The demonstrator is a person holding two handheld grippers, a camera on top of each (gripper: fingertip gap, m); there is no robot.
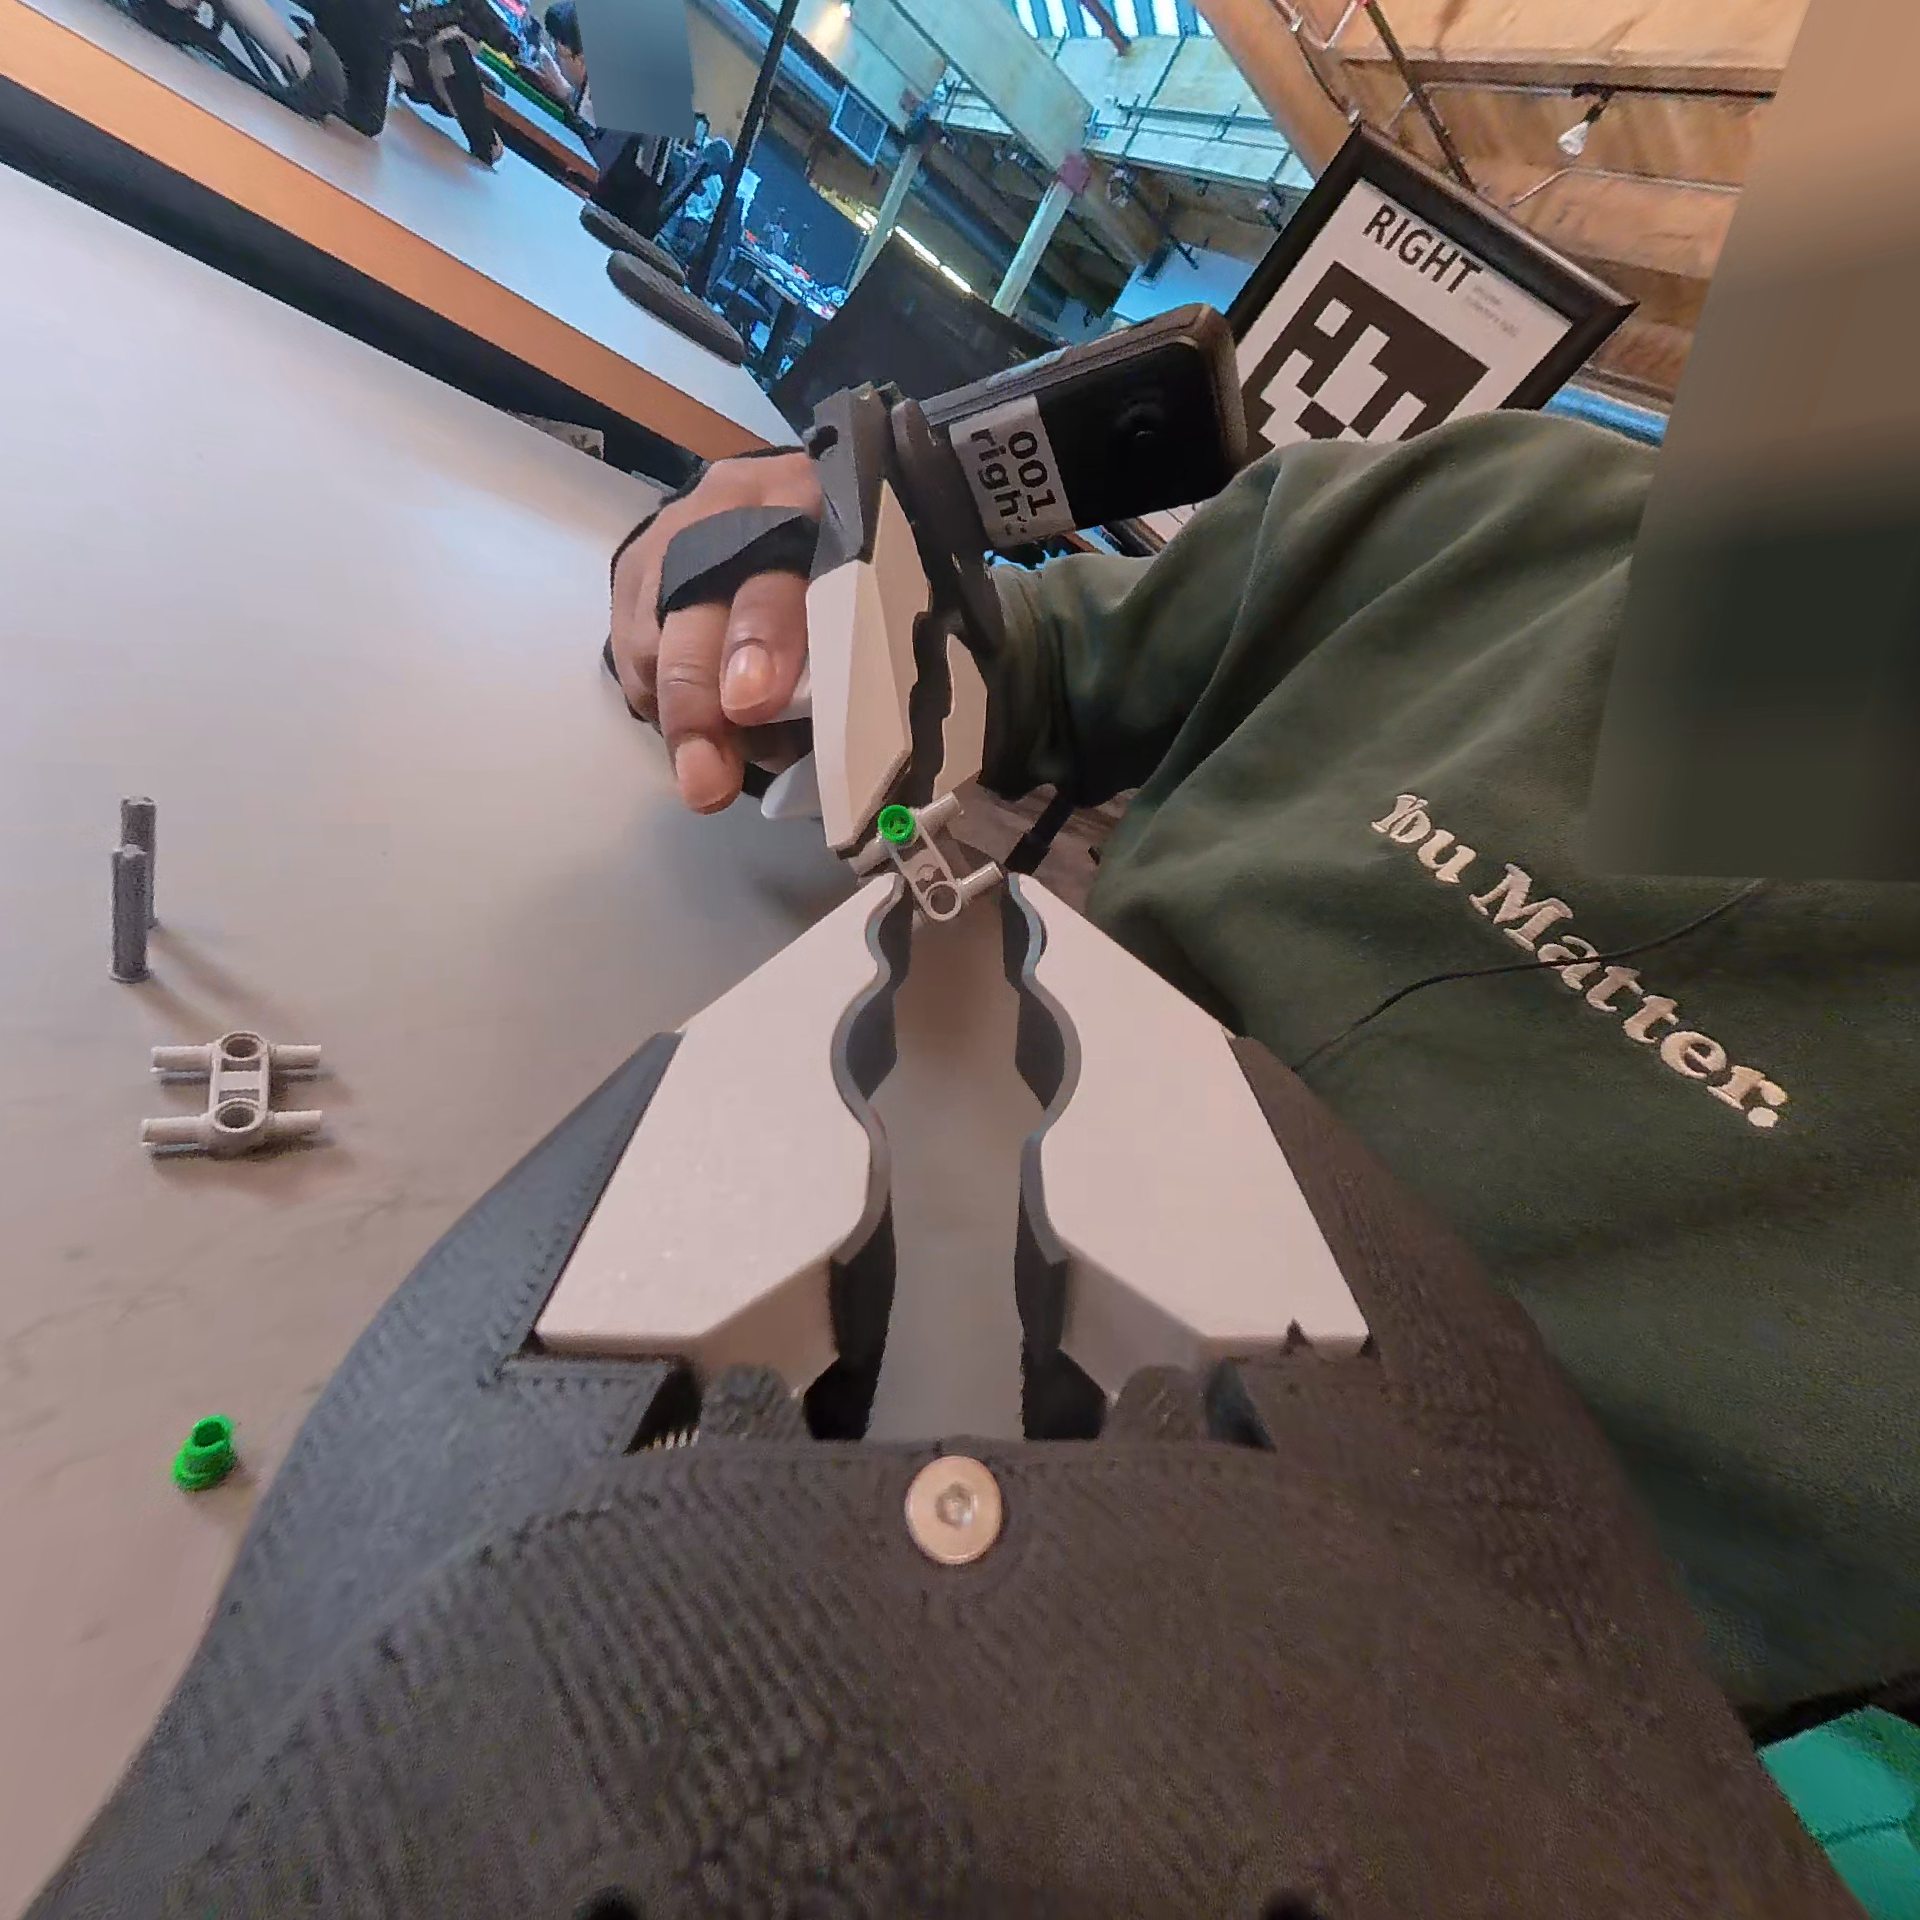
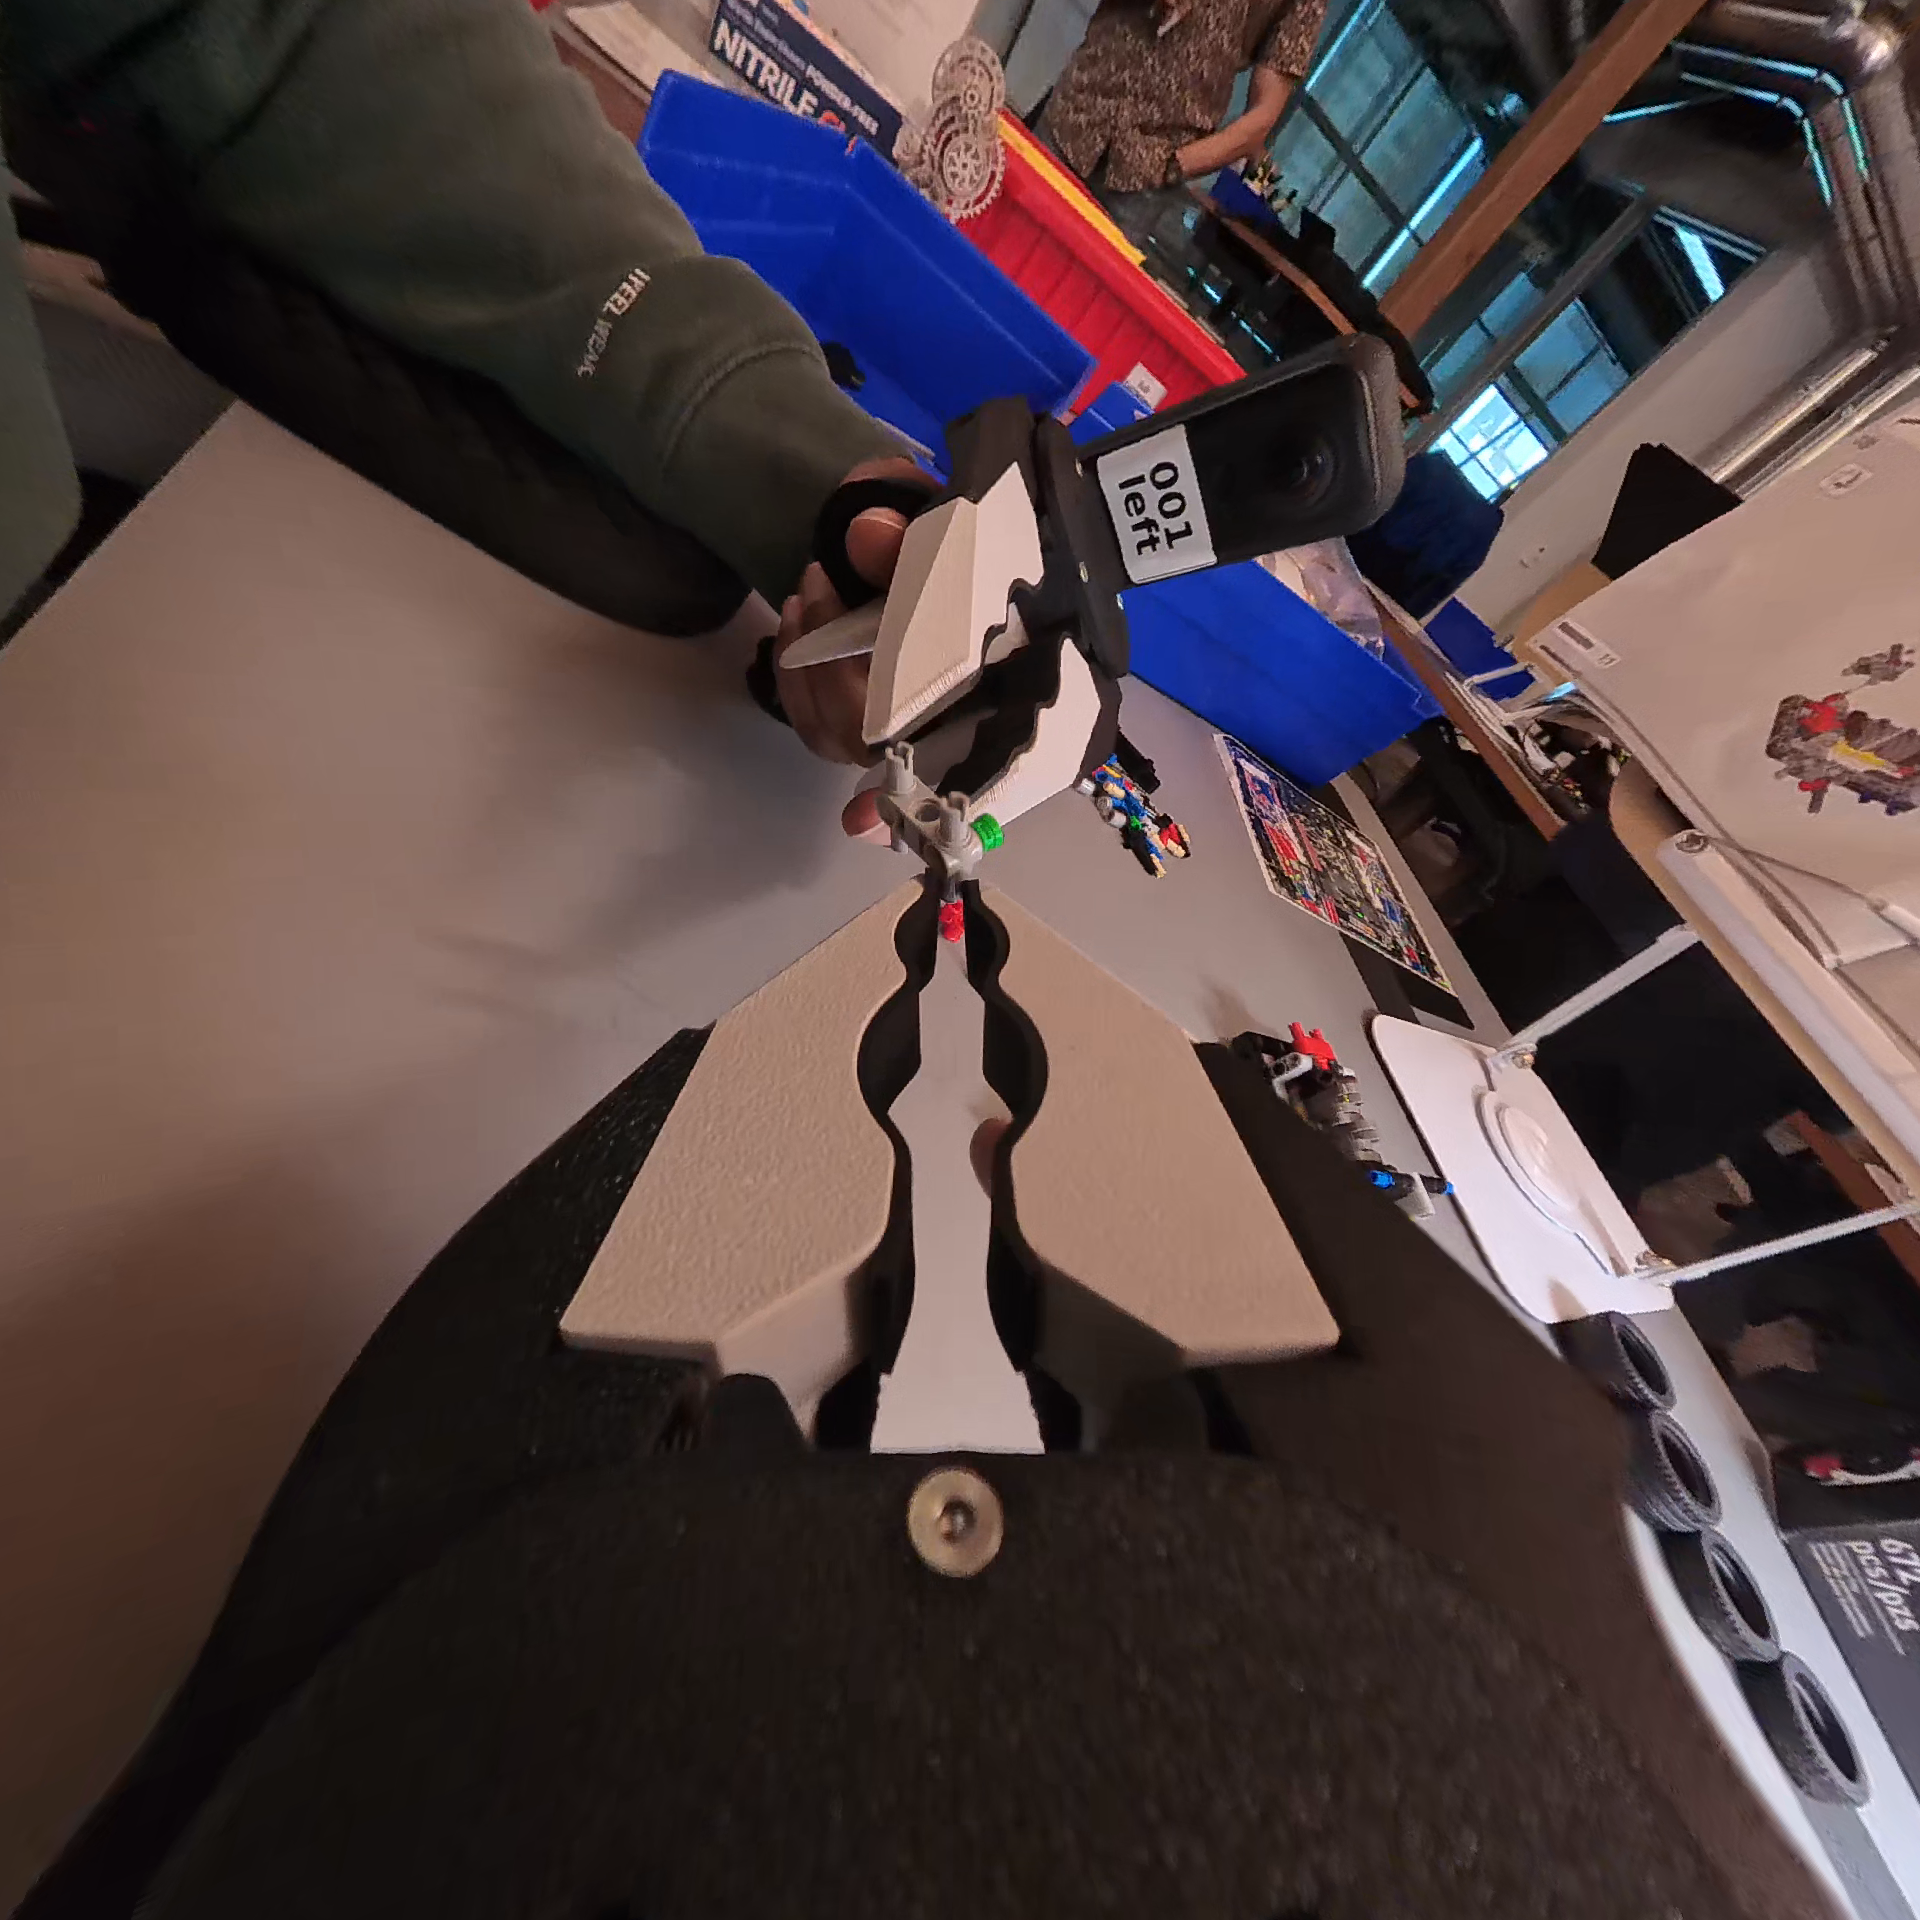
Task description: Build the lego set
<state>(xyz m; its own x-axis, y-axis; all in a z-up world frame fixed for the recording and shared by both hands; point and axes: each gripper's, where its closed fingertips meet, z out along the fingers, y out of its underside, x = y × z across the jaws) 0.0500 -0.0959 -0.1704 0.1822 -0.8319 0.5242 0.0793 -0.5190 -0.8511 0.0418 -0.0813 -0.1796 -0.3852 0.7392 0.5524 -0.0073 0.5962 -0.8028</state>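
Above the table, between the two sets of tongs, sits the part in play: a grey connector piece with cross-axle stubs and a green bush on one end. Same pair from the right wrist view: grey connector piece, green bush.

Left gripper: tips appear clenched on the connector's lower stub, narrow grip right at the fingertips. Right gripper: tips sit at the bush end. From the right wrist view its own tips look nearly closed on a stub under the connector, but I can't tell for sure that they're bearing on it. Left gripper seen from there is touching the piece from above.

Risks, my read:
- Both grips are on thin stubs at the very tips. Any twist between the hands and the piece pivots or pops out.
- Bush looks only partly seated. Pushing off-axis could jam it or knock it off.
- If one gripper lets go before the other has a firm hold, the part drops to the table and may roll.

On the table in the left wrist view: a spare connector, two grey pins standing upright, and a loose green bush, all well apart from the hands. Small parts are easy to sweep off with a sleeve.
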